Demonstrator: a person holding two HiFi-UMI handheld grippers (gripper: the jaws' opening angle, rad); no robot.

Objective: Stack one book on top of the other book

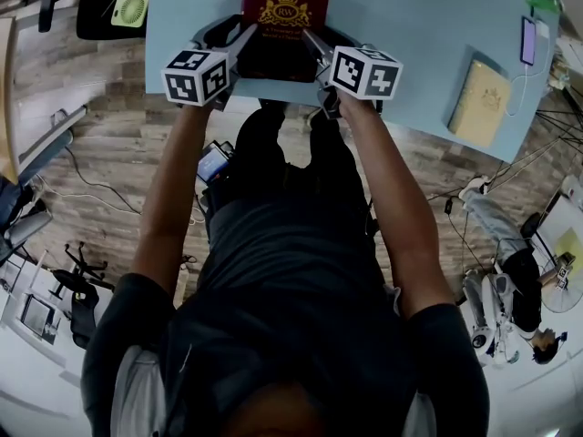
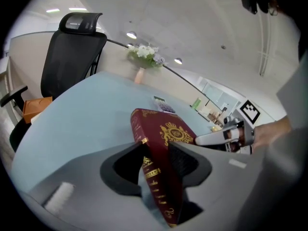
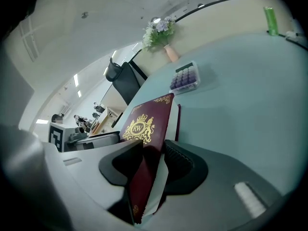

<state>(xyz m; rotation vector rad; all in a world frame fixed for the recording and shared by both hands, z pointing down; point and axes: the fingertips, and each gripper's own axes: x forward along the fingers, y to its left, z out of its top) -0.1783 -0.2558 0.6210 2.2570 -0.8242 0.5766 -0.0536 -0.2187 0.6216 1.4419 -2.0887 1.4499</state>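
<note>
A dark red book [image 1: 284, 25] with a gold crest is held above the near edge of the light blue table [image 1: 410, 44]. My left gripper [image 1: 244, 36] is shut on its left edge, the spine [image 2: 156, 177] between the jaws. My right gripper [image 1: 310, 39] is shut on its right edge [image 3: 144, 172], where the white pages show. A tan book [image 1: 480, 103] lies flat at the table's right, well apart from both grippers.
A phone [image 1: 527, 41] on a cable lies behind the tan book. A purple-topped box [image 3: 184, 77], a flower vase [image 3: 169, 52] and a green bottle [image 3: 270, 20] stand farther back. A black office chair [image 2: 72, 52] is beyond the table's left side.
</note>
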